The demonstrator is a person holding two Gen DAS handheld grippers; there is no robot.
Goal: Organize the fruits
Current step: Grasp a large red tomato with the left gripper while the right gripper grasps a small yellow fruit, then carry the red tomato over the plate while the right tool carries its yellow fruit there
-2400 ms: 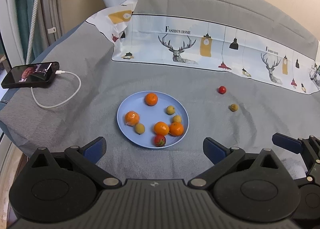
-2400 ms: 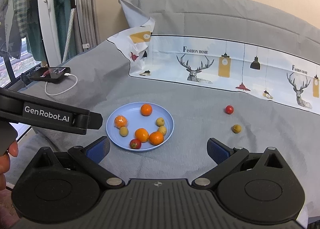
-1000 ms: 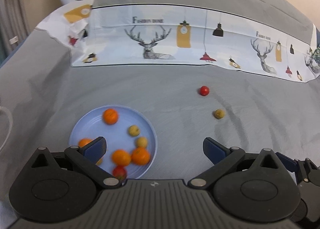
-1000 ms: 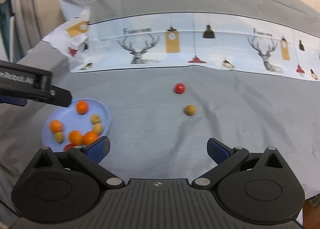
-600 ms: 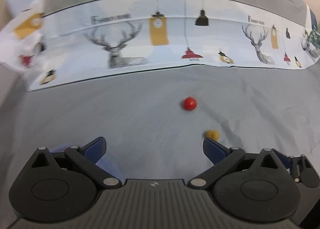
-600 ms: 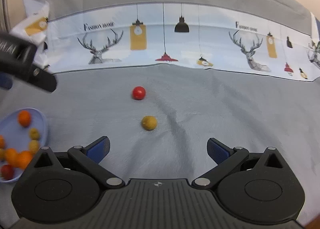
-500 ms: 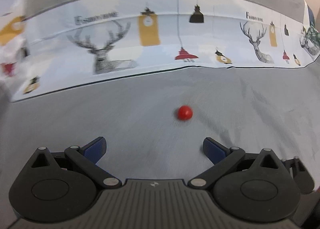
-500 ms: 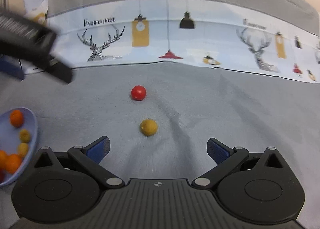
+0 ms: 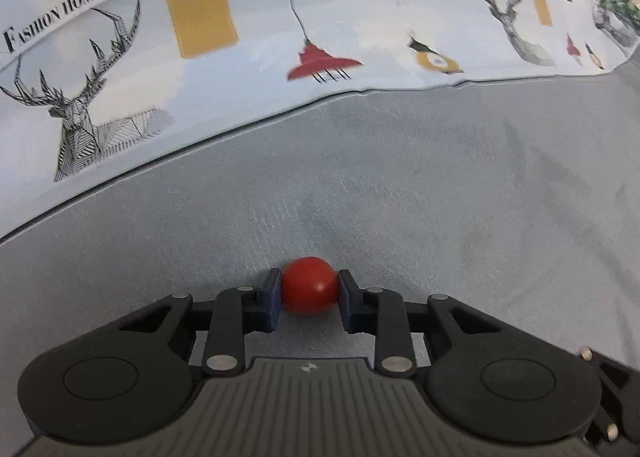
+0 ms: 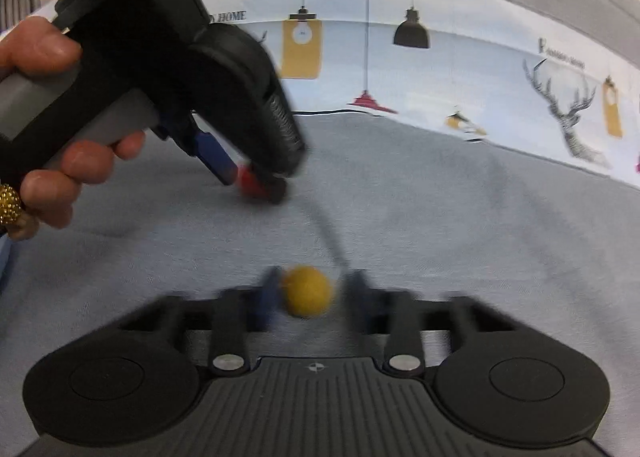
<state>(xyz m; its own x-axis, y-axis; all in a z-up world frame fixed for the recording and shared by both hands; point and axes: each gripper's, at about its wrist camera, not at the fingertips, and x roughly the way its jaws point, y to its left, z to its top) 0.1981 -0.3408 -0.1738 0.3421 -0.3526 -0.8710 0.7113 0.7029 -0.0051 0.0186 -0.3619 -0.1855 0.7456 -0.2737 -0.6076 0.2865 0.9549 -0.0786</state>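
- The left gripper [image 9: 310,291], tilted steeply down, had just closed, its pads pressing a red cherry tomato [image 9: 309,290].
- The right gripper [image 10: 307,295], blurred, had just closed around a yellow fruit [image 10: 306,296].

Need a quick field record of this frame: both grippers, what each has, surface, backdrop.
left gripper: jaws have just closed, shut on the red fruit
right gripper: jaws have just closed on the yellow fruit; view blurred
fruit position: both still low on the grey cloth
hand: holds the left gripper's handle, seen in the right wrist view
backdrop: printed sheet with deer and lamps, beyond the fruits
plate: not in view
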